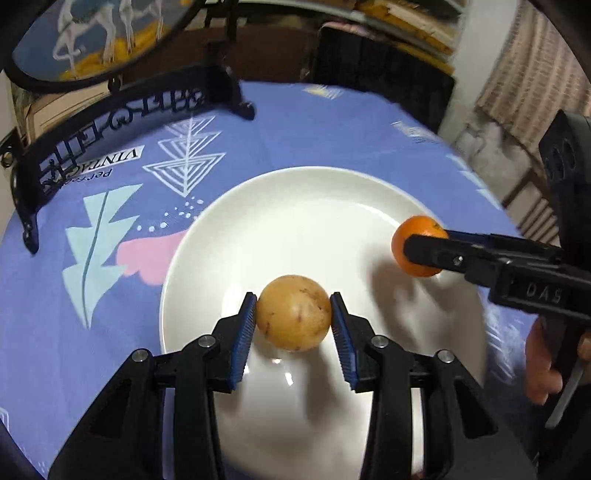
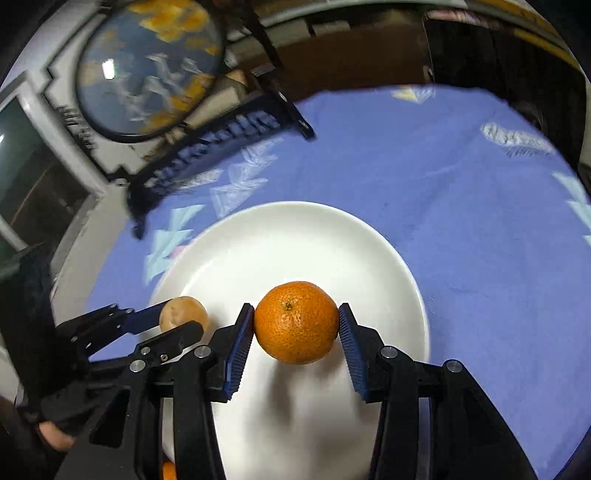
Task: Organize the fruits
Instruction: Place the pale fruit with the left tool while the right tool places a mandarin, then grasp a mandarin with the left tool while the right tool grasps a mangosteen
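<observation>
The room behind the table is dim and smeared; only shelving and a wall can be made out. The blue patterned tablecloth (image 1: 295, 122) runs out of frame on every side. A black metal stand (image 1: 110, 125) at its far left holds a painted round plate (image 1: 96, 33), cut off at the top. The white plate (image 2: 295, 243) lies in the middle, its near rim hidden by gripper arms. Above it, the left gripper (image 1: 293, 325) clamps a tan speckled fruit (image 1: 293, 317), and the right gripper (image 2: 296, 328) clamps an orange (image 2: 295, 321). An orange scrap at the right view's bottom edge is unidentifiable.
</observation>
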